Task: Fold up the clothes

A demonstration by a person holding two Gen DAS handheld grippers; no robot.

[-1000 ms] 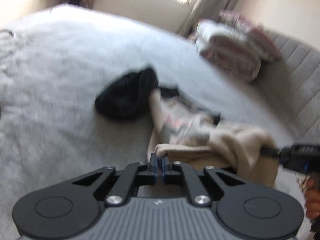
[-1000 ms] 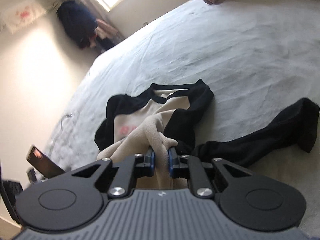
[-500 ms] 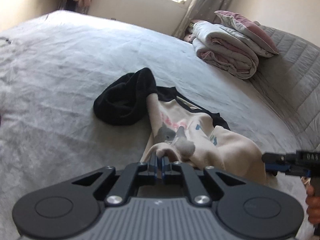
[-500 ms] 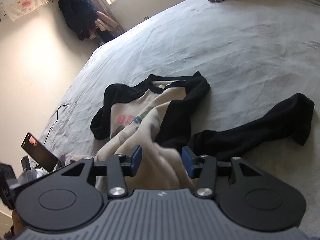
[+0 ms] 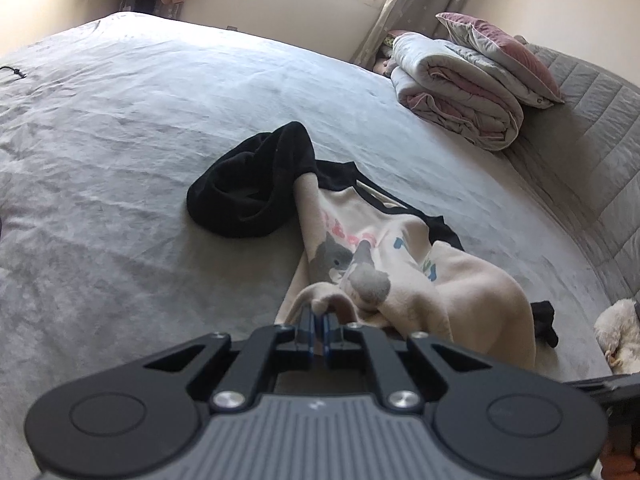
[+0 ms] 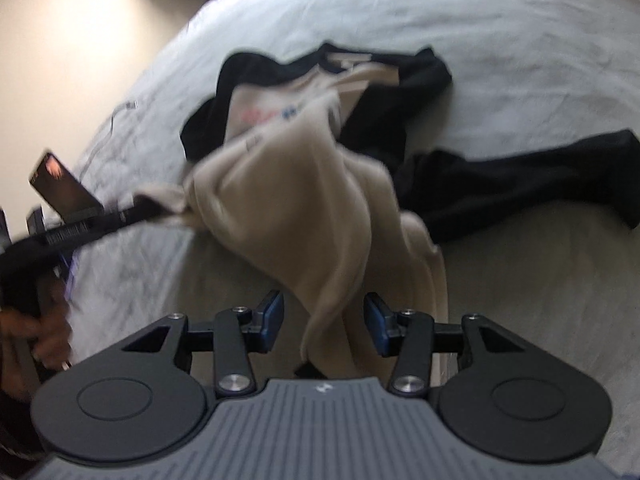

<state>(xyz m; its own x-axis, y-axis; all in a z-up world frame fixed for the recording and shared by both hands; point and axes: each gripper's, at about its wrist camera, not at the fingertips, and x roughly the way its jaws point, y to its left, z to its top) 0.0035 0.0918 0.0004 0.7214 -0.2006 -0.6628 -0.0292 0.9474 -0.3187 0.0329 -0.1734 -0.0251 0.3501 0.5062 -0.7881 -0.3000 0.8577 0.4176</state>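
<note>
Left wrist view gives me the bed (image 5: 120, 128) first, a wide grey sheet that carries everything. At its far right corner sits a rolled duvet (image 5: 456, 92) with a pillow (image 5: 500, 56) on top, well apart from my work. Near the middle lies the sweater (image 5: 400, 264), cream body with black sleeves and a printed front, its hem end bunched toward me and one sleeve (image 5: 252, 196) heaped in a black coil beside the collar. The other sleeve (image 6: 520, 184) shows in the right wrist view, stretched flat to the side.

My left gripper (image 5: 319, 322) is clamped on a fold of the cream hem, lifting that corner so the body can be pulled straight, I judge. My right gripper (image 6: 323, 322) has its jaws spread wide, with loose cream cloth hanging between them but not pinched; this view is blurred. I read it as placed to take a fresh hold on the opposite hem corner. Folding proper looks not yet begun, since the sweater is rumpled.
</note>
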